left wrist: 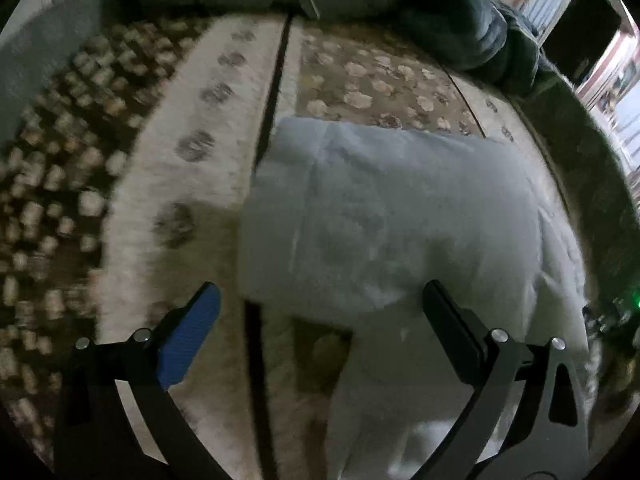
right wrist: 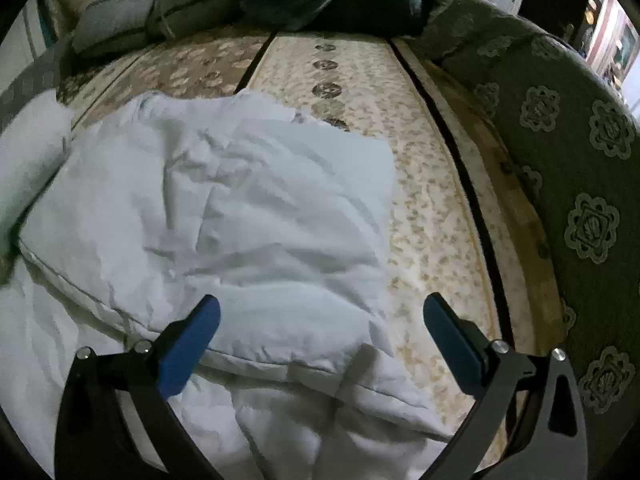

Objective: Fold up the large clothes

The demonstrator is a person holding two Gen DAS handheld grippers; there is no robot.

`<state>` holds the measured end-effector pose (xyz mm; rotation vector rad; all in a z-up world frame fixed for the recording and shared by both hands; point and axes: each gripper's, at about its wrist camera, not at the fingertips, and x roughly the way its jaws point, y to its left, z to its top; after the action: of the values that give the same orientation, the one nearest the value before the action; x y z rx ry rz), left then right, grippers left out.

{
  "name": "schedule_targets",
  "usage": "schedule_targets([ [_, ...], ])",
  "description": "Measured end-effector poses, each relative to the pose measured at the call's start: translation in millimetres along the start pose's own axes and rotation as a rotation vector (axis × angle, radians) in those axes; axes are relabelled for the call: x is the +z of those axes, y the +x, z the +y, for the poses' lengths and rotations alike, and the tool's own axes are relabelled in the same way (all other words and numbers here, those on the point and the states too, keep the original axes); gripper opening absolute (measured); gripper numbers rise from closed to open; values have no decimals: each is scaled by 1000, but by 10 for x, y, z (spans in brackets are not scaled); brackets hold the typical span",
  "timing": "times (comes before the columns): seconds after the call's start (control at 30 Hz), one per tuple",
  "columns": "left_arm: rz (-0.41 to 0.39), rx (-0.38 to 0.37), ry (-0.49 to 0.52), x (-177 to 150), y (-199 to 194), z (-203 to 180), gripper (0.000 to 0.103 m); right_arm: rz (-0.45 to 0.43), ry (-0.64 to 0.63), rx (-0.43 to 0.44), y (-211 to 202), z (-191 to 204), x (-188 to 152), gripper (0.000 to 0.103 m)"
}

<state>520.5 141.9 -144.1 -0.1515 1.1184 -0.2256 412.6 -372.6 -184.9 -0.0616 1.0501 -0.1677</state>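
White garment [right wrist: 224, 208]: folded, lying on patterned sofa seat [right wrist: 432, 208] | left gripper [left wrist: 320, 332]: fingers spread, nothing between | right gripper [right wrist: 320, 336]: fingers spread above garment

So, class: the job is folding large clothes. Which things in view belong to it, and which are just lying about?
Belongs to the job:
- white padded garment, partly folded
- left gripper, open
- right gripper, open

Just lying about:
- patterned mat
- grey pillows
- dark blanket

A home, a bedroom by the look: patterned floral mattress [right wrist: 432, 208] fills the view, pillows [right wrist: 132, 16] piled at eleven o'clock, dark bedding [left wrist: 472, 28] at one o'clock, a white padded garment [right wrist: 224, 208] lying on top.
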Motion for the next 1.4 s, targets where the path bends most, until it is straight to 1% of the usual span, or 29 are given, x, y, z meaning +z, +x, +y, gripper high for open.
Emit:
schedule_targets([
  [0.07, 6, -34, -7, 57, 182, 9, 100, 4, -10, -9, 52, 28, -20, 101],
  [0.13, 18, -94, -44, 82, 340, 20, 100, 4, -5, -8, 85, 27, -31, 101],
  [0.17, 30, -139, -69, 82, 444, 21, 100, 6, 0, -4, 98, 20, -31, 101],
  [0.2, 34, -155, -74, 82, 480, 18, 98, 8, 7, 3, 115, 7, -29, 101],
  [0.27, 34, -168, -58, 50, 539, -87, 87, 11, 19, 12, 141, -10, -27, 101],
  [0.33, 41, -181, -30, 8, 559, -254, 70, 8, 28, 15, 157, -22, -12, 101],
  [0.37, 41, -183, -18, -3, 554, -312, 63, 6, 29, 14, 155, -21, -11, 101],
  [0.43, 40, -173, 6, -4, 503, -402, 42, -4, 25, 8, 130, -13, -14, 101],
  [0.47, 41, -172, 21, -7, 453, -478, 37, -11, 19, 5, 106, -4, -18, 101],
  [0.53, 42, -171, 48, -7, 365, -557, 23, -26, -2, -1, 44, 1, -41, 101],
  [0.57, 38, -169, 60, -7, 270, -607, 21, -32, -12, -9, 11, -5, -57, 101],
  [0.6, 35, -177, 64, 2, 211, -655, 16, -36, -19, -14, -12, -18, -68, 101],
  [0.63, 31, -202, 70, 10, 141, -742, 12, -42, -27, -24, -47, -44, -87, 101],
  [0.67, 25, -242, 82, 3, 33, -866, 11, -45, -26, -26, -73, -80, -96, 101],
  [0.73, 9, -284, 123, -26, -112, -1148, 10, -53, -14, -29, -141, -177, -121, 101],
  [0.83, -7, -340, 218, -98, -287, -1763, 8, -68, 17, -34, -262, -367, -190, 101],
  [0.93, 7, -403, 312, -190, -322, -2489, 5, -76, 68, -34, -348, -593, -256, 101],
  [1.0, 23, -418, 350, -221, -251, -2839, 4, -76, 104, -35, -382, -725, -289, 101],
  [1.03, 41, -442, 363, -257, -192, -3046, 3, -75, 122, -32, -398, -792, -310, 101],
  [1.07, 51, -450, 372, -263, -148, -3189, 3, -73, 131, -29, -403, -834, -329, 101],
  [1.13, 55, -426, 409, -329, -71, -3403, 3, -68, 136, -28, -428, -913, -374, 101],
  [1.2, 63, -396, 421, -403, -34, -3521, 4, -68, 122, -41, -453, -946, -419, 101],
  [1.3, 59, -344, 435, -474, -133, -3502, 9, -67, 100, -58, -500, -989, -469, 101],
  [1.33, 52, -318, 449, -492, -169, -3515, 15, -66, 99, -61, -509, -997, -477, 101],
  [1.37, 48, -302, 463, -539, -267, -3467, 27, -66, 101, -61, -516, -1002, -480, 101],
  [1.4, 56, -322, 464, -578, -356, -3428, 69, -67, 108, -56, -532, -997, -488, 101],
])
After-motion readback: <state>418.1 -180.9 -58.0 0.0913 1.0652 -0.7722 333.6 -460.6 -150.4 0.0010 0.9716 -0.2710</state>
